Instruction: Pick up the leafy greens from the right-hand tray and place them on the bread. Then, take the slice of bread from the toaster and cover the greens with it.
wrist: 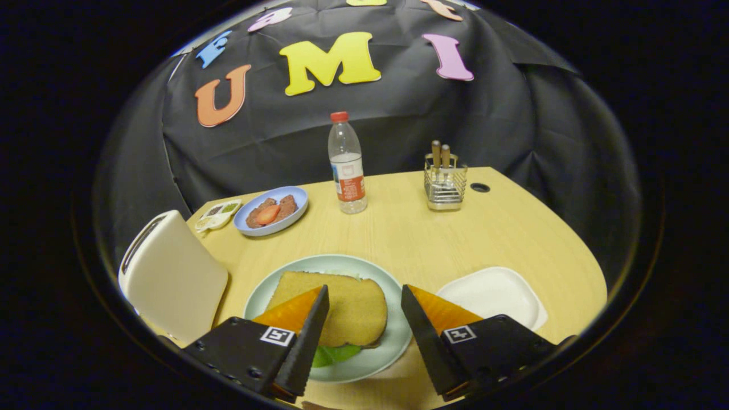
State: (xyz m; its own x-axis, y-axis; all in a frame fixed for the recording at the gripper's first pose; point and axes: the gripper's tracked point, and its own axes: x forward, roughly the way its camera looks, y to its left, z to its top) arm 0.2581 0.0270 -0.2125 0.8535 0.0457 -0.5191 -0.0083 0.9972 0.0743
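Observation:
A pale green plate (pixel 398 336) lies just ahead of my fingers on the wooden table. On it rests a slice of brown bread (pixel 353 307), and leafy greens (pixel 336 355) peek out from under its near edge. My gripper (pixel 364 296) hovers above the plate, open, with the bread showing in the gap between the fingers and nothing held. A white toaster (pixel 171 276) stands left of the plate; its slot faces away and I cannot see inside. A white tray (pixel 492 293) sits right of the plate, bare.
Farther back, a blue plate (pixel 296 213) holds brown pieces and a red slice, with a small sauce dish (pixel 219 213) beside it. A water bottle (pixel 347 165) stands mid-table, a wire utensil holder (pixel 445 183) to its right. A round hole (pixel 480 187) marks the table's far corner.

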